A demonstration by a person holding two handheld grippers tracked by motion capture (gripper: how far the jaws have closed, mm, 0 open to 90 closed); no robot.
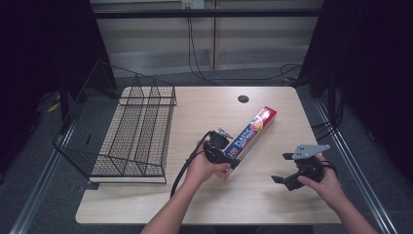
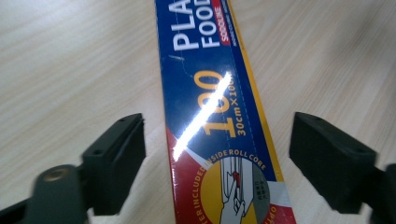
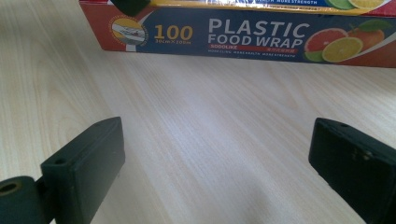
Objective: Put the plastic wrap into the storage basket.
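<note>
Left gripper (image 2: 217,154) is held wide open astride the near end of a plastic food wrap box (image 2: 219,121), nothing yet gripped.

The box is laid flat on the tabletop (image 1: 272,204), its long axis running diagonally away toward the far right, and its width is bracketed by the left jaws with a gap on each side. Right gripper (image 3: 217,172) is also spread wide and empty, kept apart to the right, with the box's long printed side faced across bare wood. A black wire rack (image 1: 131,136) is stood at the left edge, apparently empty.
</note>
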